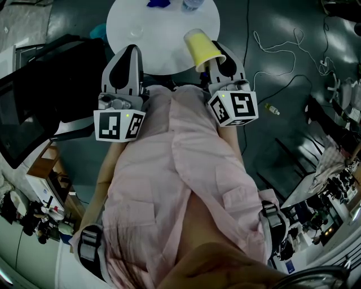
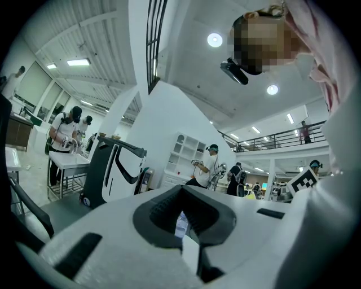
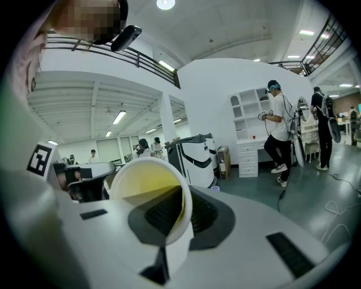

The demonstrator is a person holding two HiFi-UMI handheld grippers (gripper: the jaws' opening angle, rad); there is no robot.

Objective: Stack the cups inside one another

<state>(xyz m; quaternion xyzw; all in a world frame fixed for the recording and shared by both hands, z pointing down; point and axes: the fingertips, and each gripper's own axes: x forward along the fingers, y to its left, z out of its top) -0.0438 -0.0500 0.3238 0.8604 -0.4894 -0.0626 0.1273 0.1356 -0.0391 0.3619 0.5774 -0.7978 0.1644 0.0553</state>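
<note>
1. Shirt (image 1: 169,186) sits nearest; both grippers are held out at the table (image 1: 169,45) edge.
2. Right gripper (image 1: 211,61) pinches the yellow cup (image 1: 202,46) by its wall, cup lying sideways.
3. Left gripper (image 1: 132,51) is clenched, empty.
4. Advice: right the cup, grip lightly, then nest.

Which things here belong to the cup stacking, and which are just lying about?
Task things: yellow cup, held at its rim by the right gripper; white table.
Lying about: bottle and blue object on the table's far side; cable on floor.
</note>
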